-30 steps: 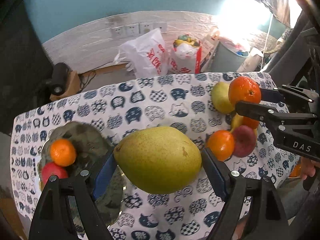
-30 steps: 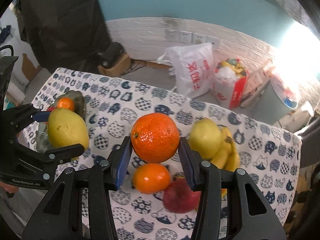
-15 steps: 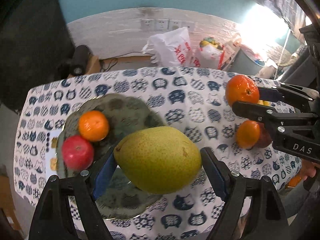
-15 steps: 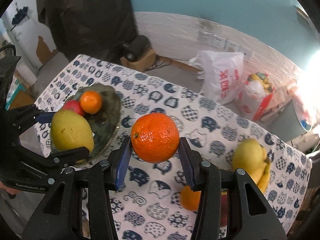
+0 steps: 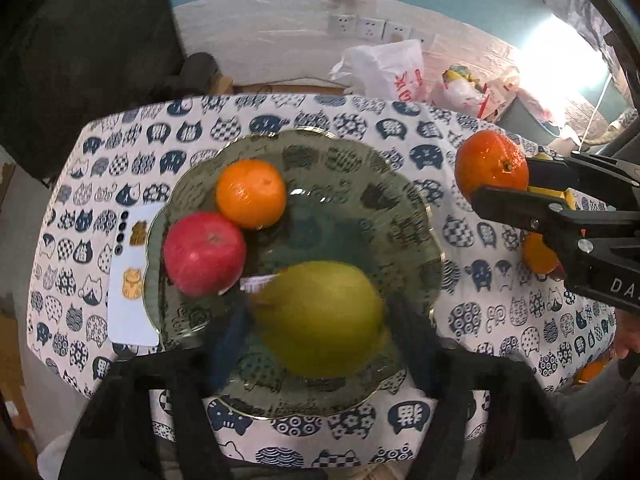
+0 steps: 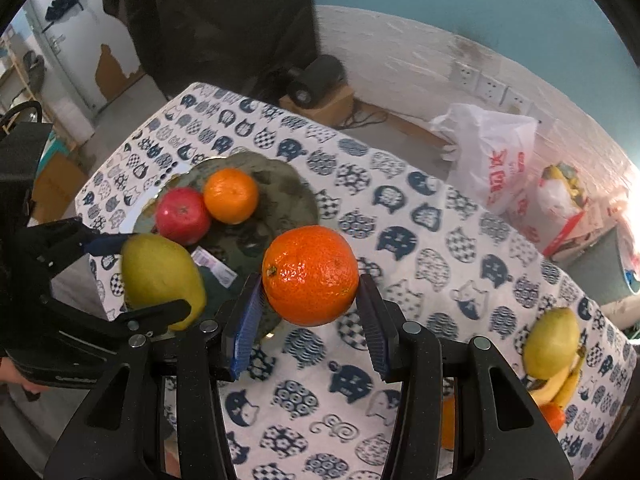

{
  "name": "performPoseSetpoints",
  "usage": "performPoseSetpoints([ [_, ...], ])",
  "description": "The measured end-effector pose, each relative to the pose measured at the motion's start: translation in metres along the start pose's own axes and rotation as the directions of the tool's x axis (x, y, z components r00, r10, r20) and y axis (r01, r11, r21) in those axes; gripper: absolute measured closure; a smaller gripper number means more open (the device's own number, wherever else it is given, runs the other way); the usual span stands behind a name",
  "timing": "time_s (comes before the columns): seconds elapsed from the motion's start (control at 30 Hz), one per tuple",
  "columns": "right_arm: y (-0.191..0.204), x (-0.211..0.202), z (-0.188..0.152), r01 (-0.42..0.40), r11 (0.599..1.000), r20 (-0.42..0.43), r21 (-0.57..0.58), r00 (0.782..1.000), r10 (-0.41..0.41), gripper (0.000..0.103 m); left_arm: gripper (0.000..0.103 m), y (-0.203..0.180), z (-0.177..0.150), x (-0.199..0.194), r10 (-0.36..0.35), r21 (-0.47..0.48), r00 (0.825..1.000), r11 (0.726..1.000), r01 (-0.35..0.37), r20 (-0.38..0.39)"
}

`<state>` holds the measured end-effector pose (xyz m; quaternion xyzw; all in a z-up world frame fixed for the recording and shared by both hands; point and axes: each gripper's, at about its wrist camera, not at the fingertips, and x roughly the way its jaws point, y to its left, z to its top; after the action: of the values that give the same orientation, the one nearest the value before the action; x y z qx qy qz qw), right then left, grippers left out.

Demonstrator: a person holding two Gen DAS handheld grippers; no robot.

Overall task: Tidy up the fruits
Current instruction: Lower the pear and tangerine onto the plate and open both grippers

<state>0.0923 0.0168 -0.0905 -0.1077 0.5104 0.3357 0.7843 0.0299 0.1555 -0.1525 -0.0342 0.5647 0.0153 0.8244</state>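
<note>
left tongs first: closing at this moment with the pear between the jaws, seemingly pressing its sides, though too blurred in the left view to be sure. right tongs: clamped on the orange, holding it clear above the tablecloth, just beside the plate's rim.

carrying the pear low over the bare front part of the glass plate, just beside the red apple and near the tangerine lying touching it.

for a clean placement, probably best to:
- sink straight down into the bare patch, keeping off the apple to avoid knocking it into the tangerine.
- lay the pear on its side and let it touch glass before easing the grip, to stop any rolling.
- leave the plate's right side free for the orange.
- bring the orange in only once clear of the left tongs, to avoid clashing fingers.

further out, at the cloth's far edge: a second pear resting on bananas, not yet sorted.
</note>
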Motion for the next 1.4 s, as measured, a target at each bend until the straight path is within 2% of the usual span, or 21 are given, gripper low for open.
performPoseSetpoints([
  [0.03,0.003,0.004,0.001,-0.006,1.0,-0.007,-0.003,1.0,0.006,0.056,0.068,0.003,-0.001,0.003,-0.012,-0.009,1.0,1.0,0.012,-0.01],
  [0.07,0.007,0.009,0.002,-0.011,1.0,-0.018,-0.009,1.0,0.011,0.056,0.061,0.009,-0.001,0.006,-0.053,-0.035,0.998,0.998,0.053,-0.014],
  [0.13,0.013,0.019,0.002,-0.014,1.0,-0.039,-0.02,0.999,0.013,0.056,0.056,0.015,0.0,0.008,-0.067,-0.066,0.997,0.996,0.065,-0.026],
  [0.47,0.032,0.062,-0.001,-0.02,0.999,-0.117,-0.048,0.993,0.014,0.056,0.056,0.01,-0.01,0.013,-0.026,-0.008,0.997,1.0,0.026,-0.068],
  [0.67,0.035,0.071,0.002,-0.029,0.999,-0.132,-0.039,0.991,0.024,0.056,0.056,0.02,-0.017,0.017,-0.02,-0.031,0.996,0.999,0.018,-0.087],
  [0.7,0.035,0.072,0.003,-0.036,0.999,-0.135,-0.035,0.99,0.031,0.056,0.054,0.022,-0.017,0.017,-0.019,-0.035,0.996,0.999,0.016,-0.089],
  [0.73,0.036,0.073,0.004,-0.041,0.999,-0.138,-0.033,0.99,0.036,0.056,0.048,0.023,-0.017,0.018,-0.017,-0.04,0.996,0.999,0.013,-0.09],
  [0.8,0.037,0.073,0.004,-0.041,0.999,-0.13,-0.031,0.991,0.036,0.055,0.036,0.027,-0.018,0.017,-0.007,-0.055,0.996,0.999,0.002,-0.088],
  [0.9,0.037,0.069,0.007,-0.037,0.999,-0.114,-0.023,0.993,0.034,0.046,0.033,0.028,-0.018,0.016,-0.004,-0.061,0.996,0.998,-0.001,-0.084],
  [0.97,0.036,0.065,0.008,-0.037,0.999,-0.104,-0.017,0.994,0.035,0.046,0.029,0.028,-0.018,0.016,0.006,-0.06,0.996,0.998,-0.011,-0.085],
  [1.1,0.03,0.055,0.009,-0.038,0.999,-0.085,0.002,0.996,0.038,0.045,0.028,0.025,-0.017,0.015,0.01,-0.051,0.996,0.999,-0.014,-0.087],
  [1.4,0.016,0.024,0.005,-0.027,0.998,-0.03,0.051,0.999,0.029,0.036,0.026,0.01,-0.01,0.01,0.011,-0.027,0.997,1.0,-0.013,-0.077],
])
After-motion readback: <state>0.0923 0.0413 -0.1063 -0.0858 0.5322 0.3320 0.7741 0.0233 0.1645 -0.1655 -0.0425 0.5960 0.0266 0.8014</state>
